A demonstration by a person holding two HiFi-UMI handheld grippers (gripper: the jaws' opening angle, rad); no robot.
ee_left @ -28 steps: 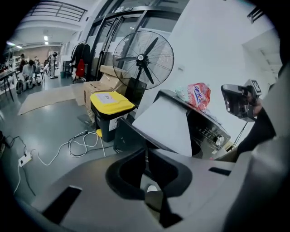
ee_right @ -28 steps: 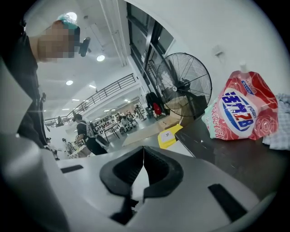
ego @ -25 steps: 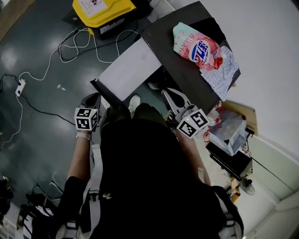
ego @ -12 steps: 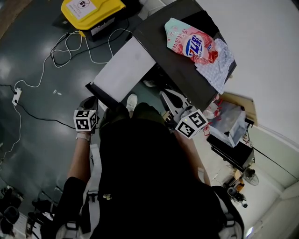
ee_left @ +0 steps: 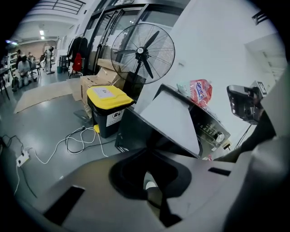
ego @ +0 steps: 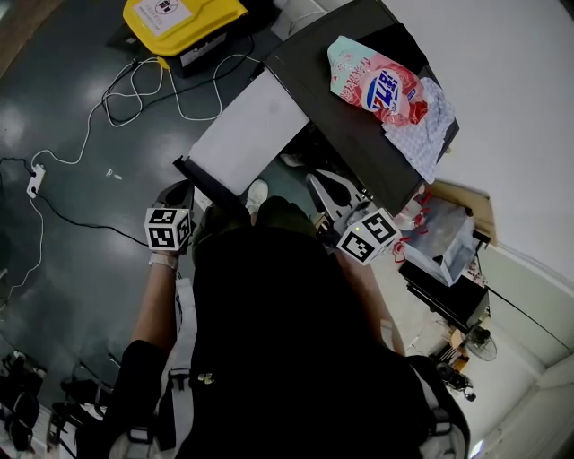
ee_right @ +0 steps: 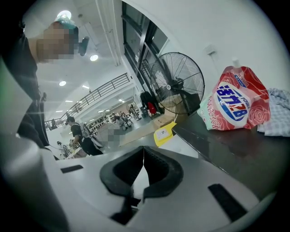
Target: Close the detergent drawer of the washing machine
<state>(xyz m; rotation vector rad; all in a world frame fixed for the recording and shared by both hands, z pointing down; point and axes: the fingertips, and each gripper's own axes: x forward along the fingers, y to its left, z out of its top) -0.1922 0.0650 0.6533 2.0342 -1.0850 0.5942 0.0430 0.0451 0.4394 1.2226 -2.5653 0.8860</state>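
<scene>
The dark washing machine (ego: 354,125) stands ahead of me, with a white panel (ego: 247,130) on its near left side. In the left gripper view its control strip with a knob (ee_left: 219,136) shows; I cannot make out the detergent drawer in any view. A pink detergent bag (ego: 377,85) and a checked cloth (ego: 426,125) lie on the machine's top. My left gripper (ego: 176,192) hangs shut and empty by the panel's near corner. My right gripper (ego: 321,184) is shut and empty just short of the machine's front. Both sets of jaws meet tip to tip (ee_left: 147,152) (ee_right: 143,152).
A bin with a yellow lid (ego: 184,18) stands beyond the machine, with a white cable (ego: 134,85) looping over the grey floor. A large black fan (ee_left: 142,52) stands behind. Bags and boxes (ego: 439,255) crowd the wall at the right. People move about far off.
Both grippers stay in about the same place. The head view has swung slightly, so the machine and bin sit a little differently in the picture.
</scene>
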